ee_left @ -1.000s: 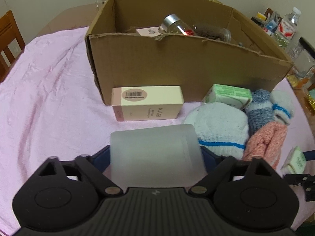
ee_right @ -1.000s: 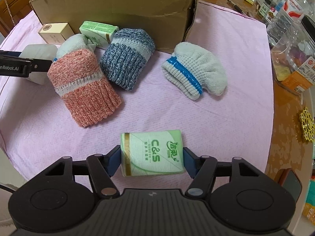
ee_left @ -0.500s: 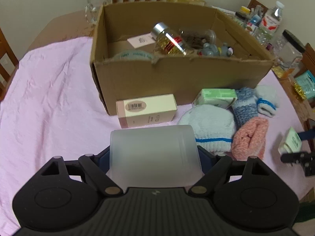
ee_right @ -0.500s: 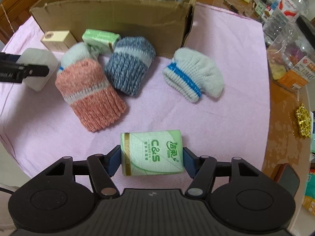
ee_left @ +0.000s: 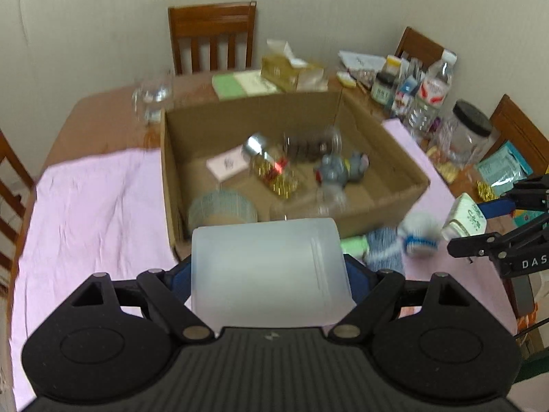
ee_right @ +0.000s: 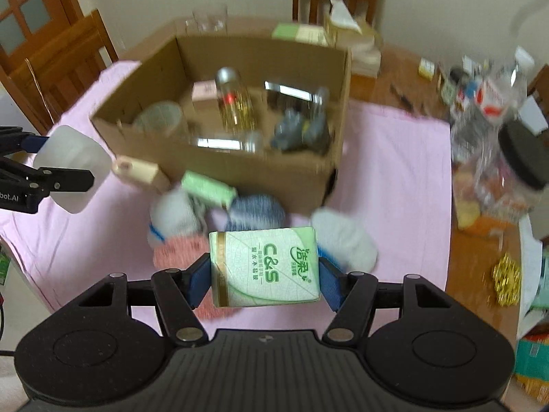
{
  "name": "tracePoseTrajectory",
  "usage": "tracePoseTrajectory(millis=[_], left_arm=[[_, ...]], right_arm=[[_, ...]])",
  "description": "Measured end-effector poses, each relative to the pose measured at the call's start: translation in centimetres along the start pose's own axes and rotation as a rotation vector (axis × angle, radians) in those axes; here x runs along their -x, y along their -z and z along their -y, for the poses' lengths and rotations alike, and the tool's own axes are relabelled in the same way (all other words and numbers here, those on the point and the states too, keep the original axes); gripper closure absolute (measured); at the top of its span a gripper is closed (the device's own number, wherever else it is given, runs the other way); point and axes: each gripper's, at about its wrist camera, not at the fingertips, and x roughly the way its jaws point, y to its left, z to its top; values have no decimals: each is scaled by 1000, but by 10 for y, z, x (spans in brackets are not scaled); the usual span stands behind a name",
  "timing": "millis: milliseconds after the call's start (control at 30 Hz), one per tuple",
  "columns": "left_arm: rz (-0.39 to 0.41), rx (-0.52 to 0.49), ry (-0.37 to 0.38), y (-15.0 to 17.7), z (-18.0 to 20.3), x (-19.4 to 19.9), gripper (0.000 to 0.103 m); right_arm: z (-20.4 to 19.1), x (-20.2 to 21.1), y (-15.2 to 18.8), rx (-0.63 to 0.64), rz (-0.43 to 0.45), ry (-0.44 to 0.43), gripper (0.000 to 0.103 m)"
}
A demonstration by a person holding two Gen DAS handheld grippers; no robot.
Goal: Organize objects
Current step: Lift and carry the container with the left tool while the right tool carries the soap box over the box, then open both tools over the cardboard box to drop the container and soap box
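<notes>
Right gripper [ee_right: 266, 269] clamps the light, squashy tissue pack [ee_right: 264, 267] by its ends; left gripper [ee_left: 267, 274] pinches the frosted container [ee_left: 269, 271], slippery, sides only.

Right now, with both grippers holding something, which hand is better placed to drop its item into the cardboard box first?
Probably left. The left gripper holds its frosted plastic container right at the cardboard box's near wall; the right gripper, gripping the tissue pack, sits farther back, socks between.

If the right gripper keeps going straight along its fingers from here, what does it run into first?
Probably the knitted socks on the pink cloth, just short of the cardboard box. The right gripper points steeply down, clamping the tissue pack; blur leaves depth uncertain.
</notes>
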Motion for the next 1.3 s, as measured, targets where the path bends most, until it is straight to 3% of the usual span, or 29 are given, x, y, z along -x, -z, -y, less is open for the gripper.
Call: tracePoseTrajectory(millis=[267, 500, 567, 600, 633, 700, 1067, 1167, 1300], left_arm=[[52, 6, 2, -49, -10, -17, 19], [42, 1, -16, -82, -17, -49, 19], [36, -1, -19, -88, -20, -56, 19], [31, -2, -21, -90, -21, -61, 19], [26, 0, -23, -92, -22, -65, 19], [17, 0, -24, -94, -25, -73, 19], [-27, 1, -48, -98, -31, -108, 18], [-43, -2, -72, -99, -35, -117, 9], [-47, 3, -83, -97, -37, -116, 9]], right_arm=[[2, 4, -47, 33, 92, -5, 34], [9, -14, -86, 41, 114, -2, 34], [11, -22, -92, 46, 113, -4, 29], [12, -25, -95, 43, 108, -9, 18], [13, -27, -96, 38, 110, -8, 8], [13, -28, -98, 41, 118, -13, 2], [19, -34, -96, 16, 89, -16, 0], [21, -35, -94, 4, 83, -11, 0], [20, -34, -92, -1, 77, -5, 0]])
